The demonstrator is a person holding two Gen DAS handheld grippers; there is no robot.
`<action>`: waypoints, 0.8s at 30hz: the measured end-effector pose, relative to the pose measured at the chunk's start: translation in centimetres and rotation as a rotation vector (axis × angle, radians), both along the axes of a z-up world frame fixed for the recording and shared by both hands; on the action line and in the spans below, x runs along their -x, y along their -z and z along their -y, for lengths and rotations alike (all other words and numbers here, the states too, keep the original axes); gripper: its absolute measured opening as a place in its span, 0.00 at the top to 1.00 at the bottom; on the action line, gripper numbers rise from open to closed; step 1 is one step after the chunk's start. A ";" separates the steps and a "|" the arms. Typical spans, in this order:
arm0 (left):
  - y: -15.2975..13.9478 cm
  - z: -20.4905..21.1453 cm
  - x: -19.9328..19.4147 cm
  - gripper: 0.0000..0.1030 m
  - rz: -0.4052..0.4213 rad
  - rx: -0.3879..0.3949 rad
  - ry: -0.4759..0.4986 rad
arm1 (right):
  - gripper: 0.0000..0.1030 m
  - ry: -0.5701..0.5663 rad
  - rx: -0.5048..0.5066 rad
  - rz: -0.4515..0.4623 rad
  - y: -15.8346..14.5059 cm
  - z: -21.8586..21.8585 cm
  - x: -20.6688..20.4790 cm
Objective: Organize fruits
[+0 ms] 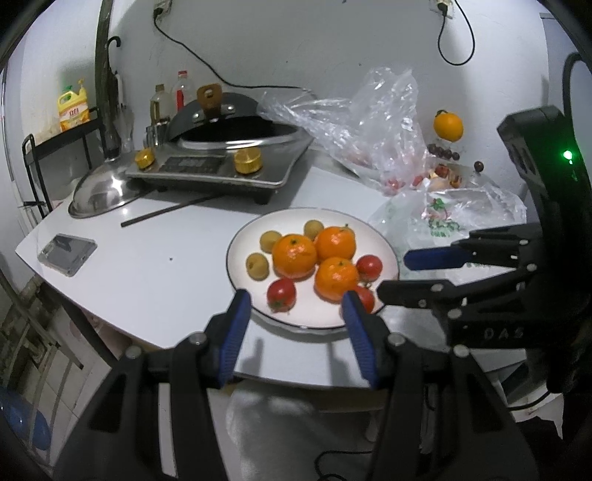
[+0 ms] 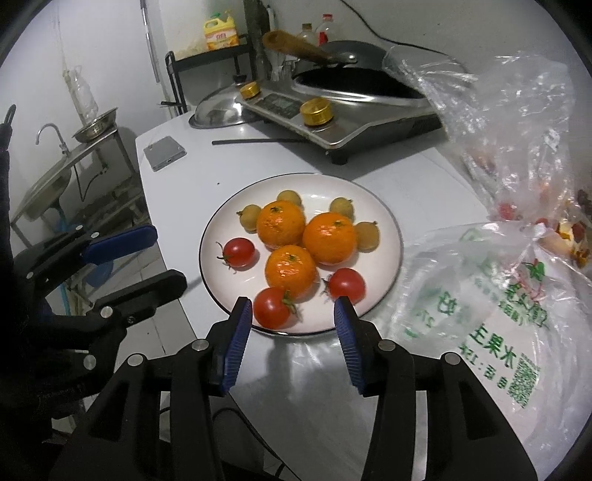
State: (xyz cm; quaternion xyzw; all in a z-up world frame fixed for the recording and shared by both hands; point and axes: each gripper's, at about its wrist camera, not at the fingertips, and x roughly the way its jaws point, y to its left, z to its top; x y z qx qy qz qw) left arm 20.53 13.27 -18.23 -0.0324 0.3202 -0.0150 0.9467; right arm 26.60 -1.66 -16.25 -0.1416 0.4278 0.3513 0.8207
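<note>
Nearest in the right wrist view, the right gripper (image 2: 293, 314) hangs over the near rim of the white plate (image 2: 388, 218), its blue-padded jaws parted with nothing between them; a cherry tomato (image 2: 273, 308) lies on the plate just beyond the left pad, apart from it. The left gripper (image 1: 296, 307) hovers at the plate's near edge in its own view, jaws likewise standing open and empty, pads clear of the fruit.

The plate sits on the white counter (image 2: 177, 185), near its front edge. On it, three oranges (image 2: 291, 272) cluster touching one another in the middle. Two more cherry tomatoes lie beside them, one (image 2: 239, 252) to the left and one (image 2: 346, 284) to the right in the right wrist view. Four small yellowish-brown fruits (image 2: 339, 208) ring the far side of the oranges.

Just right of the plate lies a crumpled plastic bag with green print (image 2: 481, 314), and behind it a clear plastic bag (image 2: 518, 122) with small red fruits showing through. In the left wrist view, one more orange (image 1: 448, 126) rests at the back among the bags, with small dark fruits (image 1: 444, 151) near it.

Farther left on the counter lie a phone (image 2: 164, 152) and a dark stick (image 2: 259, 141). Behind them stand an induction cooker (image 2: 333, 114) carrying a black wok (image 2: 355, 85), and a steel lid (image 2: 218, 111) beside it. Bottles (image 2: 220, 31) stand by the wall.
</note>
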 end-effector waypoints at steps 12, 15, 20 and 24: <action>-2.4 3.3 1.9 0.48 0.045 -0.046 0.001 | 0.48 0.051 -0.046 0.065 -2.5 4.7 1.6; -3.0 4.3 2.6 0.47 0.061 -0.053 -0.002 | 0.48 0.063 -0.058 0.081 -3.2 6.2 2.2; -4.0 6.0 3.9 0.47 0.086 -0.062 -0.016 | 0.48 0.080 -0.072 0.113 -4.2 8.4 3.3; -4.7 7.2 4.9 0.46 0.097 -0.070 -0.024 | 0.48 0.100 -0.080 0.146 -5.2 10.3 4.5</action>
